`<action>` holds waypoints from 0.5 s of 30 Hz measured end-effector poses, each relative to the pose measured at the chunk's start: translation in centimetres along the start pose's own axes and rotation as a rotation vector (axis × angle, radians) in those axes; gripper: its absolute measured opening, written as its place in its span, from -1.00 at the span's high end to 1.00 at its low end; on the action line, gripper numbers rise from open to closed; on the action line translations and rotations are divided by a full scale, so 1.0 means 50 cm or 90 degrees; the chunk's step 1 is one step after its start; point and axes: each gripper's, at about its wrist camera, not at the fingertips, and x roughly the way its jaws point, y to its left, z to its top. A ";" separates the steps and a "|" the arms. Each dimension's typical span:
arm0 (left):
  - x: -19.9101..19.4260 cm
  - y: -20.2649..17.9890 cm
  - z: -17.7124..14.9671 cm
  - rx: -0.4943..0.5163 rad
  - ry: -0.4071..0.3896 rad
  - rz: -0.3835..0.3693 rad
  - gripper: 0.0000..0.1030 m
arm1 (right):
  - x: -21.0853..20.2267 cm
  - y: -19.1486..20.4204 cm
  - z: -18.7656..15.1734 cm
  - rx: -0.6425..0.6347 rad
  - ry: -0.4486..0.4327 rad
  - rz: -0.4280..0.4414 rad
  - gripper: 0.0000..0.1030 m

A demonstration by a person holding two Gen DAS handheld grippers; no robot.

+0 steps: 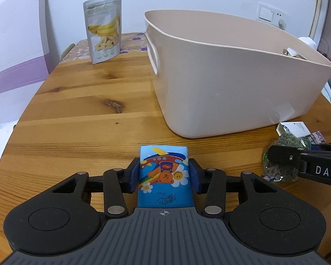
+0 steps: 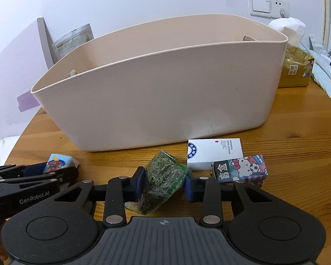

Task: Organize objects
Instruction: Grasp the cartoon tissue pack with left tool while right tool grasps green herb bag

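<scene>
My left gripper is shut on a blue tissue pack with a cartoon bear, low over the wooden table. My right gripper is shut on a clear bag of green dried leaves, also low by the table. A large beige plastic bin stands just behind both; it also shows in the left wrist view. The right gripper and its bag show at the right of the left wrist view. The left gripper and tissue pack show at the left of the right wrist view.
A banana chip pouch stands at the table's back left. A white box and a Hello Kitty box lie right of the leaf bag. A gold tissue pack sits behind the bin's right end.
</scene>
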 end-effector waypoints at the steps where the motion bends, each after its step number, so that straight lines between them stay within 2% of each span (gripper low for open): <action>1: -0.001 -0.002 -0.001 0.002 0.001 -0.002 0.11 | -0.002 -0.001 -0.002 0.000 0.000 0.004 0.36; 7: -0.019 -0.012 -0.002 0.019 -0.007 -0.004 0.11 | -0.020 -0.004 -0.008 -0.013 -0.004 0.021 0.38; 15: -0.059 -0.024 0.007 0.028 -0.029 -0.016 0.11 | -0.081 -0.008 -0.003 -0.025 -0.036 0.036 0.38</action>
